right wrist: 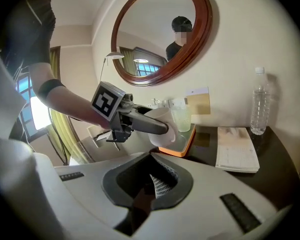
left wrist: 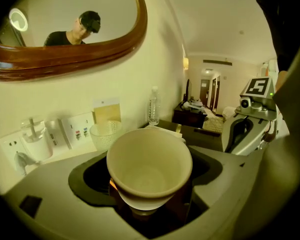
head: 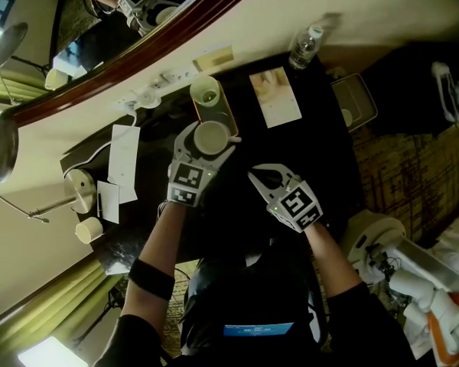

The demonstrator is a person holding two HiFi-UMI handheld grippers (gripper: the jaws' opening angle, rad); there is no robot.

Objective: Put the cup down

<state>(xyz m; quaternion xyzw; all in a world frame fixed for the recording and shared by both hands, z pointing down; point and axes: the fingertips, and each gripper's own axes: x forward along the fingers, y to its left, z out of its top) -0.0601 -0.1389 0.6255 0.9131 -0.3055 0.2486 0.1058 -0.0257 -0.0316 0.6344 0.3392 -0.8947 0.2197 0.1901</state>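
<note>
Jaws on the left gripper [head: 206, 150] spread wide and pressed against opposite sides of the white cup [left wrist: 149, 170], mouth tipped back toward the holder. Jaws on the right gripper [right wrist: 157, 184] shut together on nothing, parked at about 4 o'clock from the cup in the head view. Cup carried low over the near end of an orange tray [right wrist: 184, 145] on the dark desk [head: 325, 155], seemingly just clear of it, though contact hard to rule out. At 12 o'clock from the cup, on the same tray, a clear glass [head: 206, 93]; at 2 o'clock a pale booklet [head: 275, 96]; farther out toward 1 o'clock a water bottle [head: 304, 48] by the wall. Looks like glazed ceramic: rigid, so no give under the pads; smooth, so likely to slip or swivel if squeezed unevenly; probably of modest weight, being empty inside; brittle enough to chip if dropped onto the tray rim or knocked against the glass. Best taken as now, across the outer wall a little below the rim, from 3 and 9 o'clock, with the widening toward the rim as a stop against slipping down. Calls for levelling the base before release, setting down softly, and keeping well short of the glass.
</note>
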